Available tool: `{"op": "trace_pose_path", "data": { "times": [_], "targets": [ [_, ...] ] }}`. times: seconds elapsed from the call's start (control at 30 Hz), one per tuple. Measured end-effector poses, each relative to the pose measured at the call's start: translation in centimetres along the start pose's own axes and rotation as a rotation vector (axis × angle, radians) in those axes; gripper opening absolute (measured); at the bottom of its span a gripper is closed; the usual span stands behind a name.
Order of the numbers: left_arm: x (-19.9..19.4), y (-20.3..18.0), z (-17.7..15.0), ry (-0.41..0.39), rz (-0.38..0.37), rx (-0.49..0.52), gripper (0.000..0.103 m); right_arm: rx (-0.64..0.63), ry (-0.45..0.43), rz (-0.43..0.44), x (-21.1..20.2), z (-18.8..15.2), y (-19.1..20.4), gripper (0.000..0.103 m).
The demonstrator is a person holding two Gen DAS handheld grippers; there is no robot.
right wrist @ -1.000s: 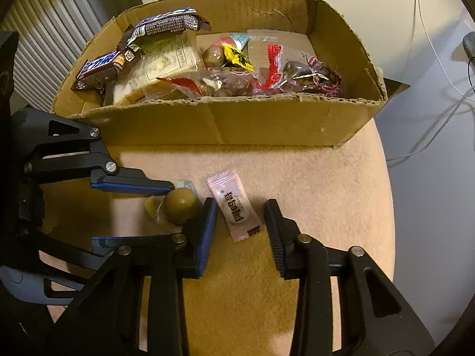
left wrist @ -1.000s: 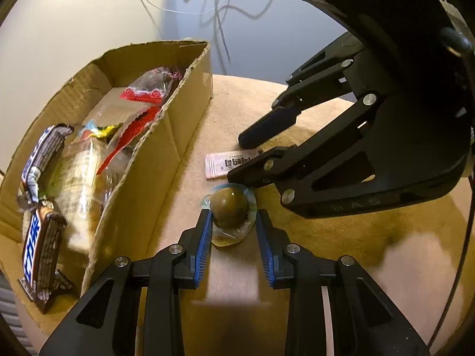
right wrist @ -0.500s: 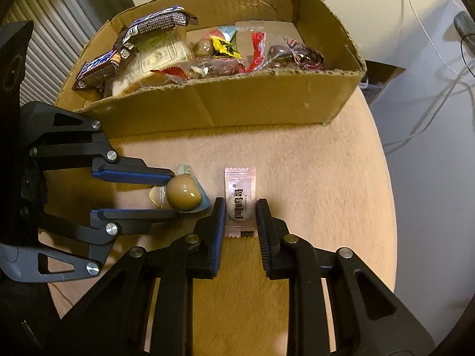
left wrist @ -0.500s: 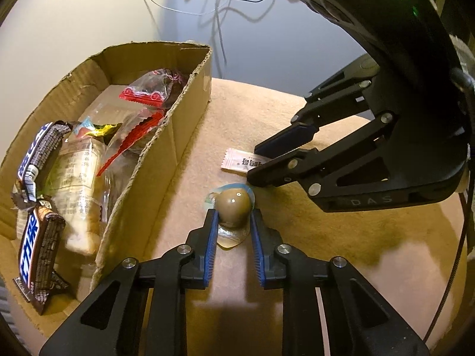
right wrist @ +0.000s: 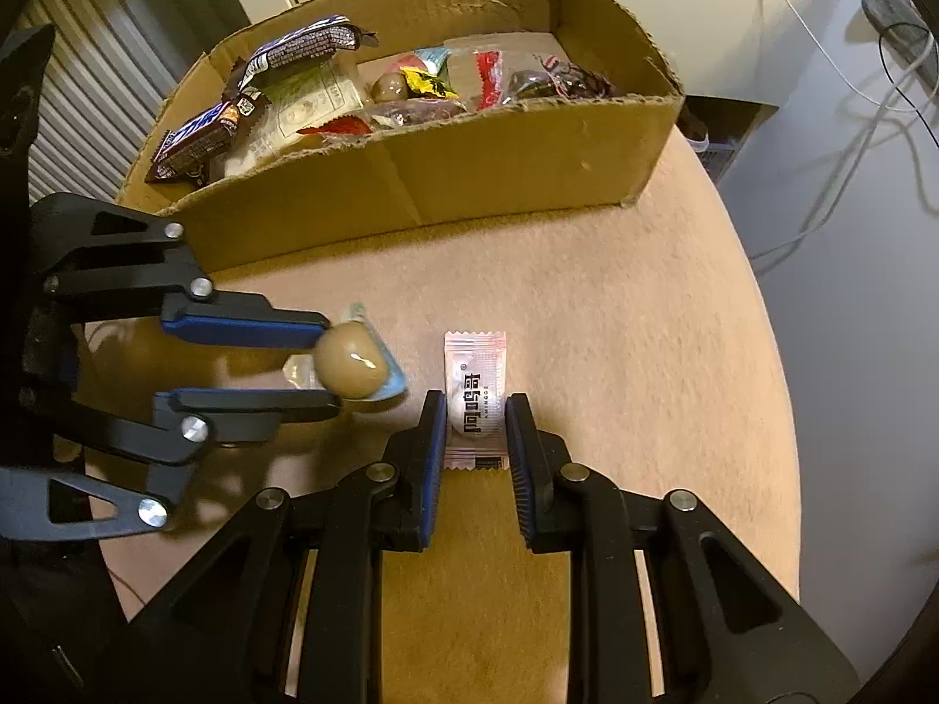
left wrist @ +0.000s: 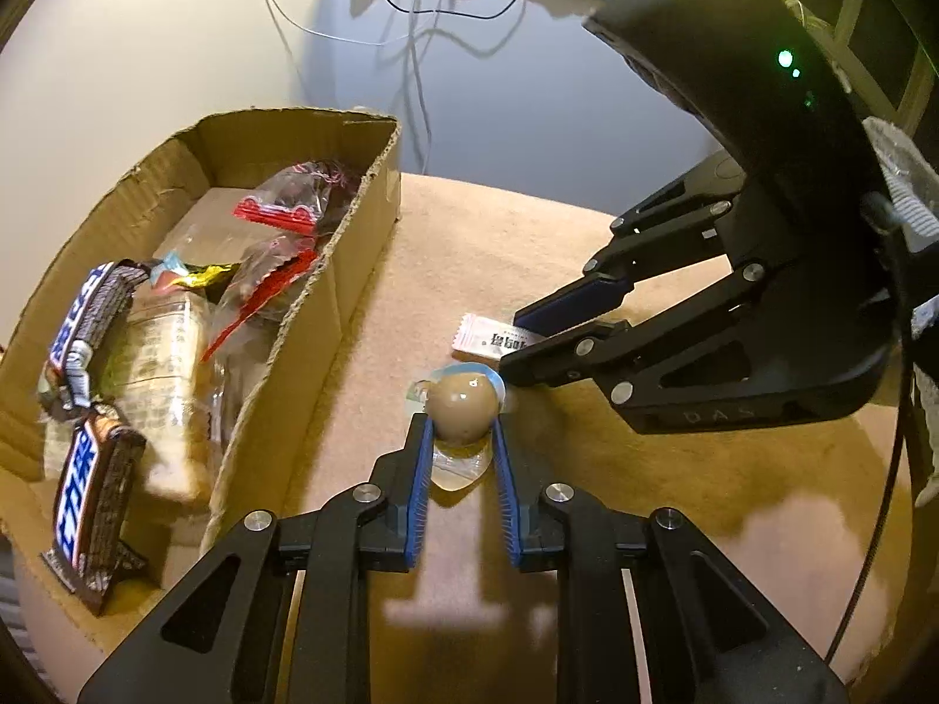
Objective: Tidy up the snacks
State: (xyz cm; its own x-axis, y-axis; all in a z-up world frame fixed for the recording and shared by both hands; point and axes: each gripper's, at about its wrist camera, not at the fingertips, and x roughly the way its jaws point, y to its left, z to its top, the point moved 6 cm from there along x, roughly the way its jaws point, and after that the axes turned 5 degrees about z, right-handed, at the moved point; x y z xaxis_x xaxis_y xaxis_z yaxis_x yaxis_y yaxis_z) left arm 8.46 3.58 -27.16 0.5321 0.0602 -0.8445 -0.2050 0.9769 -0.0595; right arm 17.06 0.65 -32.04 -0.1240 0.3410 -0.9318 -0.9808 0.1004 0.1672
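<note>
A round brown snack in a clear wrapper [left wrist: 460, 405] sits between the blue pads of my left gripper [left wrist: 462, 419], which is shut on it and holds it just above the beige tabletop [left wrist: 704, 469]. In the right wrist view the same snack [right wrist: 351, 366] casts a shadow under the left gripper [right wrist: 334, 362]. A pink-white sachet [right wrist: 476, 375] lies flat on the table, and my right gripper [right wrist: 476, 398] is shut on its near half. From the left wrist view the right gripper [left wrist: 512, 343] covers part of the sachet [left wrist: 487, 337].
A cardboard box [right wrist: 499, 176] stands at the table's far side, holding chocolate bars [right wrist: 199, 138], red-edged bags and other snacks. The round table edge [right wrist: 780, 387] drops off on the right. Cables [left wrist: 411, 29] hang along the wall behind.
The left gripper closed on the brown snack and lifted it slightly. The right gripper closed onto the pink sachet, which turned to lie straight between the fingers.
</note>
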Motion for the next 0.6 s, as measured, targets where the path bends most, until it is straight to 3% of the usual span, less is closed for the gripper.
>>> {"op": "trace_pose_path", "data": {
  "times": [0.03,0.07,0.23,0.4,0.47,0.53,0.6],
  "targets": [
    [-0.2,0.3,0.1,-0.001,-0.004,-0.008,0.019,0.007,-0.004,-0.002,-0.2,-0.1,-0.1,0.021],
    [-0.5,0.4,0.2,0.0,-0.01,-0.014,0.001,0.01,-0.005,-0.002,-0.3,0.2,-0.4,0.021],
    [-2.0,0.9,0.7,-0.013,-0.017,0.003,0.0,0.039,-0.019,-0.005,-1.7,0.1,-0.5,0.021],
    [-1.1,1.1,0.7,0.013,-0.024,0.015,0.0,0.066,-0.006,-0.017,-1.3,0.3,-0.6,0.021],
    [-0.8,0.8,1.0,0.007,-0.034,0.012,0.017,0.078,-0.005,-0.015,-1.1,0.1,-0.7,0.021],
    [-0.2,0.3,1.4,0.005,-0.02,0.024,0.025,0.085,-0.001,-0.016,-1.0,-0.2,-0.7,0.021],
    [0.8,-0.2,1.7,0.017,-0.007,0.036,0.027,0.092,0.0,-0.016,-0.7,-0.1,-1.1,0.021]
  ]
}}
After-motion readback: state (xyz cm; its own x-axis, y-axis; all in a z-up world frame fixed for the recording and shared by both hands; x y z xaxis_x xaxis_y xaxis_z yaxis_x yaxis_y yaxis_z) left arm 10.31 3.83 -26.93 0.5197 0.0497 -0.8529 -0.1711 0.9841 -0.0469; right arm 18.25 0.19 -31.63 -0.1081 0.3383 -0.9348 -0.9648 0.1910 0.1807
